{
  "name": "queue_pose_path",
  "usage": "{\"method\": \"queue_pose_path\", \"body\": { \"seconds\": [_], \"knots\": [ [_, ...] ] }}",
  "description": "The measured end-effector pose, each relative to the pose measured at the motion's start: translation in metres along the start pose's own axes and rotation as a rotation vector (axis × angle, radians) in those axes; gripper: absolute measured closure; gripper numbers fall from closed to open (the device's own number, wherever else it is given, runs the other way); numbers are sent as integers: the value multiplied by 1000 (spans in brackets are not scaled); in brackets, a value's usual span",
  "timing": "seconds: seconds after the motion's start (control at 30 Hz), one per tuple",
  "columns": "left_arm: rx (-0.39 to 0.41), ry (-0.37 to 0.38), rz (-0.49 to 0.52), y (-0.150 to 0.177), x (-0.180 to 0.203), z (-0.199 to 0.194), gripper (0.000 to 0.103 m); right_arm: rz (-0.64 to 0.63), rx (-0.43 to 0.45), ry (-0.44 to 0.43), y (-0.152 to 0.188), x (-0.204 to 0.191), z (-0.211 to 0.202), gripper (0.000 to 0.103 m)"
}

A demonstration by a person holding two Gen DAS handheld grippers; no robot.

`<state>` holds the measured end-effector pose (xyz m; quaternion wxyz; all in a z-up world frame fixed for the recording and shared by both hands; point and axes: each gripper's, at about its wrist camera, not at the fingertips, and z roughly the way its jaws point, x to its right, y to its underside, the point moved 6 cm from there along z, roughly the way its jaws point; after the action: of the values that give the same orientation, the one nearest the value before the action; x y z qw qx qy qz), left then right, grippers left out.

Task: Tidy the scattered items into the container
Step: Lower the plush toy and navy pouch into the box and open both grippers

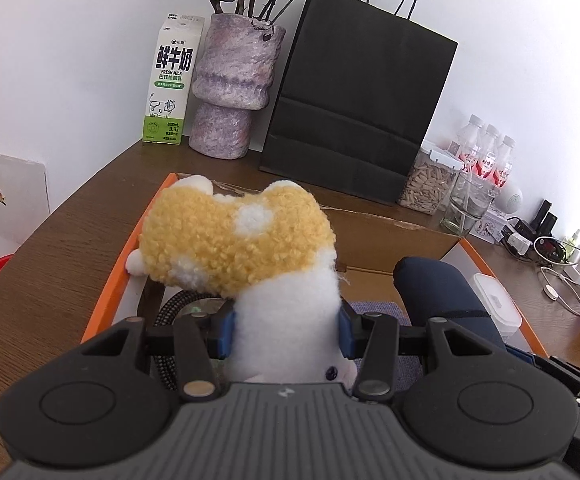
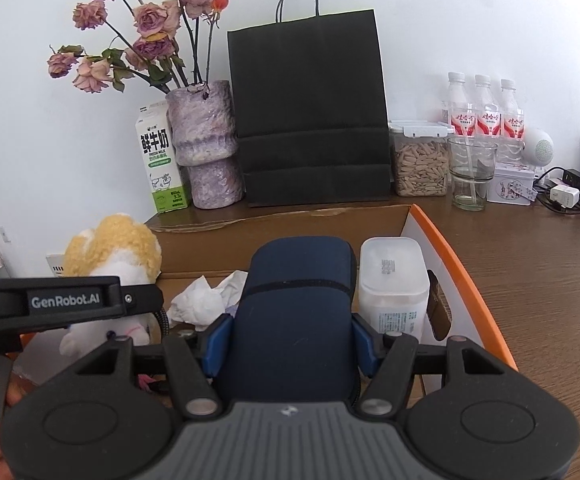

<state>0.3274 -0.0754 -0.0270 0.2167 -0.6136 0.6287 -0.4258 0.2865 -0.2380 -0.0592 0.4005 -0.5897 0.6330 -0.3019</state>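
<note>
Item one: my left gripper (image 1: 286, 330), jaws partly closed and pressing on both sides of the white body of a plush toy (image 1: 238, 240), yellow curly fleece with white patches, held above the left end of the container. Item two: my right gripper (image 2: 290, 344), jaws set somewhat wider, blue pads clamped on a dark navy pouch (image 2: 293, 312) held over the middle of the container. Item three: the cardboard box (image 2: 282, 236), brown inside with an orange rim, open on the wooden counter (image 2: 529, 280); already in it I see a white lidded plastic tub (image 2: 393, 276) against the right wall and a crumpled white tissue (image 2: 206, 300) just left of the pouch. Behind the box, along the wall: milk carton (image 2: 160, 160), purple vase of dried roses (image 2: 206, 144), black paper bag (image 2: 309, 112), jar of seeds (image 2: 419, 160), empty glass (image 2: 469, 172), three water bottles (image 2: 485, 108)
</note>
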Motion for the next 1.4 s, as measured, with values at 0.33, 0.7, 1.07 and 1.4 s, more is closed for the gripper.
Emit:
{"method": "queue_pose_path", "body": {
  "seconds": [0.33,0.7,1.07,1.4],
  "knots": [
    [181,-98,67,-7,7,-29,0,-61,133,-24,-8,-9,-34,0],
    [178,-99,29,-7,0,-29,0,-47,129,-11,-7,-6,-37,0],
    [210,-102,44,-14,7,-49,0,-54,139,3,-15,-6,-45,0],
    [265,-109,72,-21,12,-89,0,-77,178,1,-23,-14,-79,0]
  ]
}}
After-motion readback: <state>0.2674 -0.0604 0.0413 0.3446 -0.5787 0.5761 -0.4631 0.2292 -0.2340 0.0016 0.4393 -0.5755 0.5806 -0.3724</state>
